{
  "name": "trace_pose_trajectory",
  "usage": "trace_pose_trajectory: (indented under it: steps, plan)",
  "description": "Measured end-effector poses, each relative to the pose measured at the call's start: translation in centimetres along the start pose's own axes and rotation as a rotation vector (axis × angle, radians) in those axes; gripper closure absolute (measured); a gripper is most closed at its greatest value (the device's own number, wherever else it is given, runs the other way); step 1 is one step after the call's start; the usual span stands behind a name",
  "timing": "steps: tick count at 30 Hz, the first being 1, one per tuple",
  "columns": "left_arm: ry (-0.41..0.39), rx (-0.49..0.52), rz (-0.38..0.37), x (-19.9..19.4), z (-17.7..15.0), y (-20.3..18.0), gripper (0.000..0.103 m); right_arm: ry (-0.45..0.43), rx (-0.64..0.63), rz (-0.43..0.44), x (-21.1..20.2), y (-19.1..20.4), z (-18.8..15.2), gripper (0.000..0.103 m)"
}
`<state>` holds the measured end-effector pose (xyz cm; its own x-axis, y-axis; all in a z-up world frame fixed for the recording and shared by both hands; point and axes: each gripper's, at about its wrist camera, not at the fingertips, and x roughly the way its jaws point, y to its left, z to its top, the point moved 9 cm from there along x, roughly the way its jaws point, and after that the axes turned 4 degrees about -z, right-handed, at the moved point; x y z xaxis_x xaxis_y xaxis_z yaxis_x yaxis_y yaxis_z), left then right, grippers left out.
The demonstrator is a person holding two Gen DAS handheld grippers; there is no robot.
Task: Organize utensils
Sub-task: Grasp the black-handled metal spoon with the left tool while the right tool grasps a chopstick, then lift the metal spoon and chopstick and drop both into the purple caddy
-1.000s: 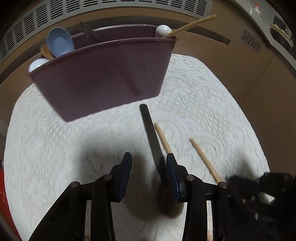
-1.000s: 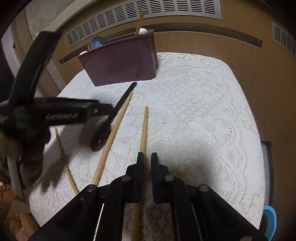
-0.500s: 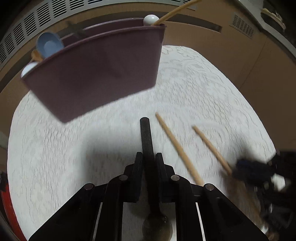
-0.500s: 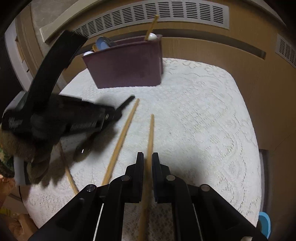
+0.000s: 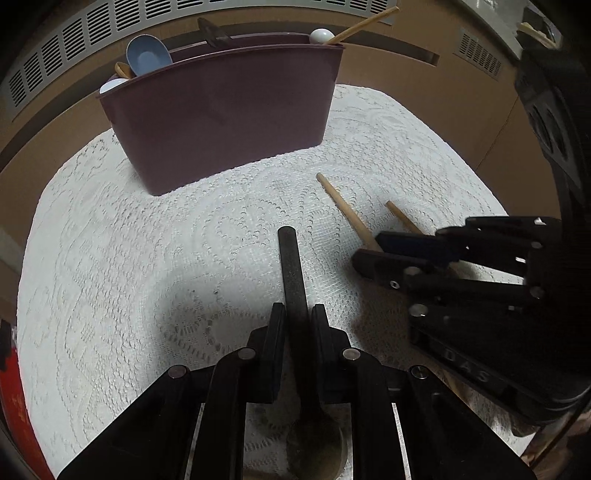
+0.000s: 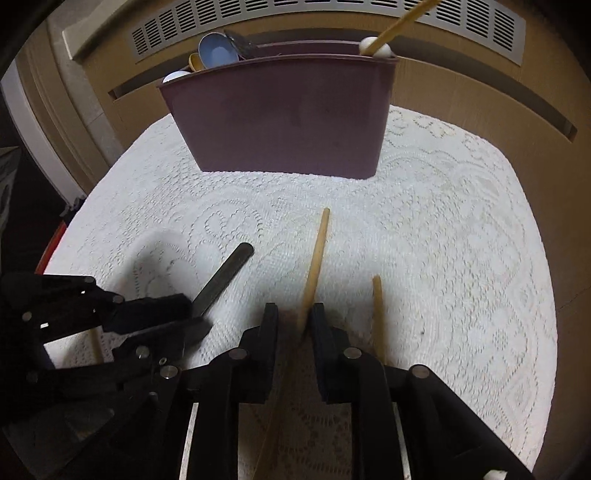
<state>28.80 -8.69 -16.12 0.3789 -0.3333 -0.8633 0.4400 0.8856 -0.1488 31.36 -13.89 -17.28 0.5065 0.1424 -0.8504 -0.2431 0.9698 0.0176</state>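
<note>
Utensils lay scattered on a white lace tablecloth [image 5: 110, 280] in front of a purple caddy [image 5: 225, 110], which stood upright at the far side of the table and already held a blue spoon [image 5: 147, 55], a white-ended utensil [image 5: 320, 36] and a wooden chopstick [image 5: 364, 24] leaning out over its right corner.

The left gripper [image 5: 298, 328] was held low and nearly level, pointing toward the caddy, with its two fingers pressed against the dark handle of a black spoon [image 5: 291, 266]. The handle ran forward between the fingers; the bowl of the spoon sat below the gripper body, close to the camera. From the right wrist view the handle tilted upward, its free end raised off the cloth.

The right gripper [image 6: 293, 325] was beside it, also aimed at the caddy and angled down toward the cloth. A long chopstick [image 6: 316, 258] passed between its fingers, but the view there was blurred and a gap showed beside the stick, so I could not tell whether the fingers were clamped on it. A second chopstick [image 6: 377, 306] lay just to the right of that gripper, outside its fingers, and a third one [image 6: 95, 341] showed partly behind the left gripper.
</note>
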Motion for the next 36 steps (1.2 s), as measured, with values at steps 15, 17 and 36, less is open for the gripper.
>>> trace_pose_trajectory:
  steps: [15,17,36]
  plan:
    - [0.038,-0.011,0.002,0.2,0.5,-0.1,0.087,-0.085,-0.047,0.022,-4.2,-2.1,-0.8,0.097]
    - [0.045,-0.008,0.006,0.6,1.1,-0.2,0.087,-0.099,-0.03,0.036,-4.7,-2.3,-0.8,0.097]
    - [-0.26,-0.04,0.03,-8.2,1.0,-1.0,0.091,-0.1,-0.052,0.069,-3.9,-1.9,-0.4,0.094]
